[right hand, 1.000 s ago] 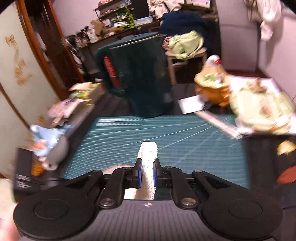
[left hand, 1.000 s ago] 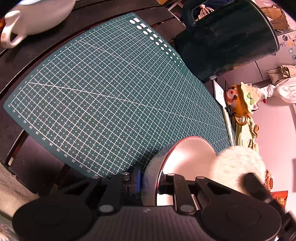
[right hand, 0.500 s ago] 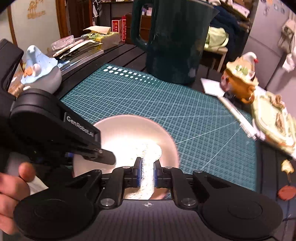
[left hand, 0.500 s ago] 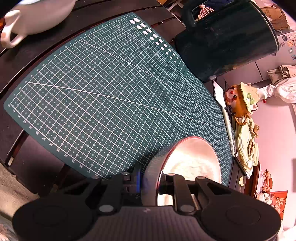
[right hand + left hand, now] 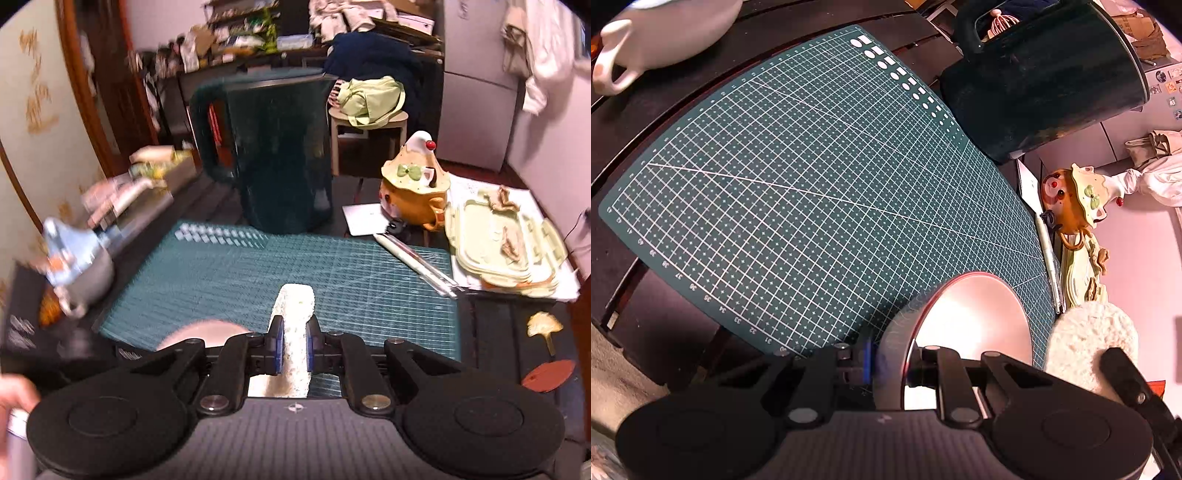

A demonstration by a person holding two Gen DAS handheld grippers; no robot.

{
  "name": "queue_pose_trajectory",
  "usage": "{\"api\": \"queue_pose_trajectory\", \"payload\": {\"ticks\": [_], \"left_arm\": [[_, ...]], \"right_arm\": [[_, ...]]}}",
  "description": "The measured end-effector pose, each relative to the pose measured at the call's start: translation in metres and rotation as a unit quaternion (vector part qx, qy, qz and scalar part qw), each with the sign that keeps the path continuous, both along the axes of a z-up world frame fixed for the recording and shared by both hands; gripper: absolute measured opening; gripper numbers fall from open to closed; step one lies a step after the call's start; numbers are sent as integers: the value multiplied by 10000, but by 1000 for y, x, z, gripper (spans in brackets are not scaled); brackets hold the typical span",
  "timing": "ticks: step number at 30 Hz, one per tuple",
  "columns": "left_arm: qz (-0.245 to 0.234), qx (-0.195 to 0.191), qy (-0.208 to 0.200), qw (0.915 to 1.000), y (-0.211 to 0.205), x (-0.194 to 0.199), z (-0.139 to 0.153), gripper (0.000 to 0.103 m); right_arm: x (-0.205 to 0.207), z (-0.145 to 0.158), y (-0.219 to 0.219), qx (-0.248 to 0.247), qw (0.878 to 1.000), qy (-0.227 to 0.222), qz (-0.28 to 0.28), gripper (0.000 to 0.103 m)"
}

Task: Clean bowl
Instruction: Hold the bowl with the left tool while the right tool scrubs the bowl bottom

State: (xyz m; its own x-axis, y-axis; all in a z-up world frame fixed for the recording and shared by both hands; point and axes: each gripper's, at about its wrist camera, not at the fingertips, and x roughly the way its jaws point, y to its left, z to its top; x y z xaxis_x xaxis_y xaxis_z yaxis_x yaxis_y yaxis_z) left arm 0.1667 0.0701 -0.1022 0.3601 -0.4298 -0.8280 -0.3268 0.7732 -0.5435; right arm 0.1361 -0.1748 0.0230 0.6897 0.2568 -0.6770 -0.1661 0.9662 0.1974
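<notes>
My left gripper [image 5: 892, 363] is shut on the rim of a pink bowl [image 5: 975, 325], held tilted above the near edge of the green cutting mat [image 5: 812, 184]. My right gripper [image 5: 294, 347] is shut on a white fluffy sponge [image 5: 294, 314]. In the left wrist view the sponge [image 5: 1089, 343] is just right of the bowl, outside it. In the right wrist view only a blurred edge of the bowl [image 5: 199, 332] shows, left of the fingers.
A dark green jug [image 5: 273, 147] stands at the mat's far edge. A white teapot [image 5: 665, 33] is at the far left, an orange figurine pot [image 5: 413, 188], a pen [image 5: 413, 258] and pale green lids [image 5: 506, 243] to the right.
The sponge was inside the bowl half a second ago. My right gripper has lifted it out and to the right of the bowl. The left gripper and bowl have hardly moved.
</notes>
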Motion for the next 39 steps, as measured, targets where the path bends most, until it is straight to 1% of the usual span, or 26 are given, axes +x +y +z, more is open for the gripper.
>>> {"api": "queue_pose_trajectory", "payload": {"ticks": [2,3,4,5,6,7,8,10,11,13,14,17,21,23,27,29,32,36,39], "left_arm": [[15,-9,6,10000,0,1,0,16],[11,-5,4,10000,0,1,-1,16],[10,-3,2,10000,0,1,-1,16],[14,-5,3,10000,0,1,-1,16],[18,-9,5,10000,0,1,0,16],[20,-12,7,10000,0,1,0,16],[18,-11,9,10000,0,1,0,16],[14,-9,12,10000,0,0,0,16],[14,-13,10,10000,0,0,1,16],[12,-16,14,10000,0,1,1,16],[11,-21,13,10000,0,2,1,16],[9,-24,13,10000,-2,3,2,16],[7,-40,13,10000,-1,3,2,16],[2,-35,10,10000,-1,3,2,16],[2,-36,12,10000,0,2,3,16],[7,-42,17,10000,0,2,2,16],[14,-47,19,10000,0,1,3,16],[20,-45,20,10000,1,1,3,16],[25,-39,18,10000,1,0,3,16]], "right_arm": [[1,-8,13,442,9980,234,384,11],[1,-16,22,464,9968,360,534,11],[2,-20,28,443,9965,418,575,11],[3,-32,40,298,9960,545,648,11],[4,-35,42,259,9959,562,664,11],[5,-45,51,105,9956,611,702,11],[5,-49,55,49,9957,606,697,11],[6,-59,67,-429,9948,538,746,11],[7,-65,71,-844,9922,578,714,11],[6,-70,73,-1160,9891,527,737,11],[2,-69,77,-1461,9858,407,724,11],[-9,-60,86,-2061,9755,33,774,10],[-17,-46,84,-2313,9700,-243,703,10],[-12,-42,76,-2302,9706,-282,639,10],[2,-33,42,-1548,9871,28,399,11],[3,-31,38,-1433,9890,74,362,11],[4,-20,27,-1181,9928,42,204,11],[2,-8,17,-1012,9948,-66,-42,11],[-1,2,5,-482,9984,-246,-145,11]]}}
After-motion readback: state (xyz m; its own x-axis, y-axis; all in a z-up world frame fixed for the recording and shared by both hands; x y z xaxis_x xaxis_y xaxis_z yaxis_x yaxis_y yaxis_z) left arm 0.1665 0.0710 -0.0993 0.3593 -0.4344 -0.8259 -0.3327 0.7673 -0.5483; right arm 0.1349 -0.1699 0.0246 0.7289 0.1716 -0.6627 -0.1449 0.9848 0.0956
